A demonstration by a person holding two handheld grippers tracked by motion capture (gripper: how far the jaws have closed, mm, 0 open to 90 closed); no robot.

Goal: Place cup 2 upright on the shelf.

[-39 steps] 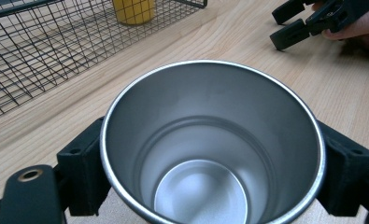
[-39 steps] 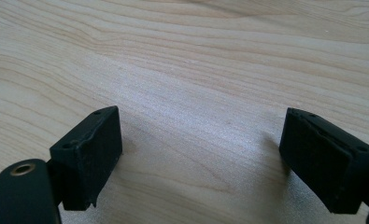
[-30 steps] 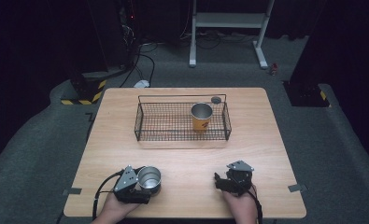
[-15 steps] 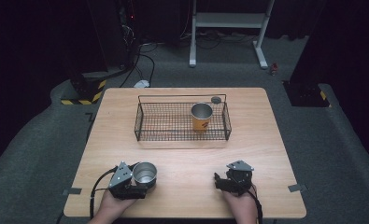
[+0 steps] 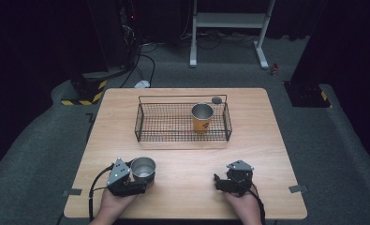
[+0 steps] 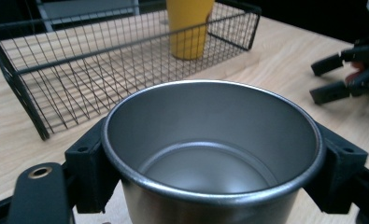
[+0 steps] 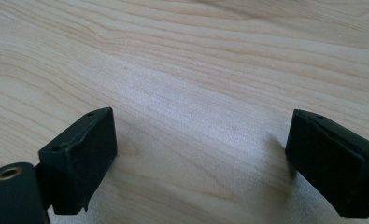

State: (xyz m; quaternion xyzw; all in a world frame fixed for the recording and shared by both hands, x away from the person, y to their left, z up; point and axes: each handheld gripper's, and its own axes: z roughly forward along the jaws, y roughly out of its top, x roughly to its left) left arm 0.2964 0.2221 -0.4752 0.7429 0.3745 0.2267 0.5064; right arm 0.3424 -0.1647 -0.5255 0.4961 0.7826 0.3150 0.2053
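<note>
We are clamping left gripper (image 6: 210,186), jaws just closing, across steel cup (image 6: 212,154) below rim: light, rigid, slick. Right gripper (image 7: 201,163) resting open on surface (image 7: 196,70).

No readable text, brand, number or sign could be made out. A small dark mark was seen on the yellow cup (image 5: 201,123) in the wire basket (image 5: 145,123), well ahead of the left gripper (image 5: 136,183), too small to be read.
</note>
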